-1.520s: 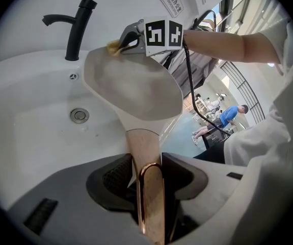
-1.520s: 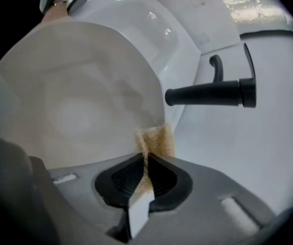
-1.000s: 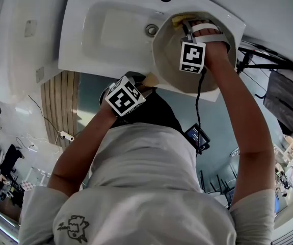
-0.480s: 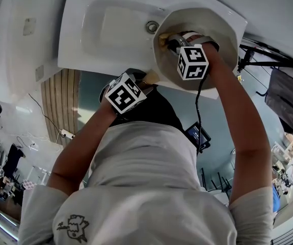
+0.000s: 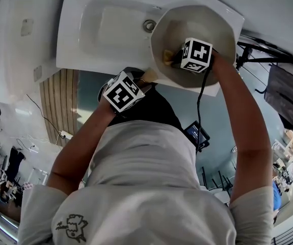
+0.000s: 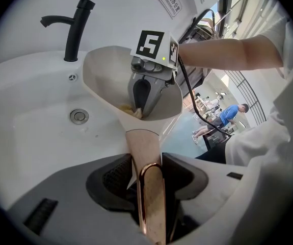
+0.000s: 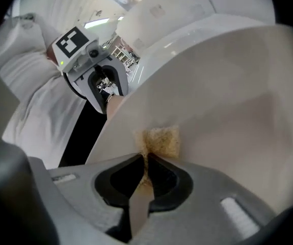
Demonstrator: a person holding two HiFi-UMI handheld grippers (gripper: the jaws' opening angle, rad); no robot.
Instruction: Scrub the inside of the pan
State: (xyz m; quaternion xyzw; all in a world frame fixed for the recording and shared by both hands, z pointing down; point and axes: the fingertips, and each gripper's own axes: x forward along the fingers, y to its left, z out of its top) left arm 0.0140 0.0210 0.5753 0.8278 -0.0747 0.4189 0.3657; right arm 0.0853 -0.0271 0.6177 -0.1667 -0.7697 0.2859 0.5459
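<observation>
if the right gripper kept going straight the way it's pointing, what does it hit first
The inner wall of the pan. The right gripper is shut on the sponge, which seems to touch that pale surface at its tip, though depth is hard to judge.

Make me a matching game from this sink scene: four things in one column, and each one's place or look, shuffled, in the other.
1. pan handle
2. sponge
3. faucet
4. drain

A. black, standing upright
B. clamped in the left gripper
C. pinched in the right gripper, against the inside of the pan
D. round, shiny metal

Pairs: 1-B, 2-C, 3-A, 4-D
</observation>
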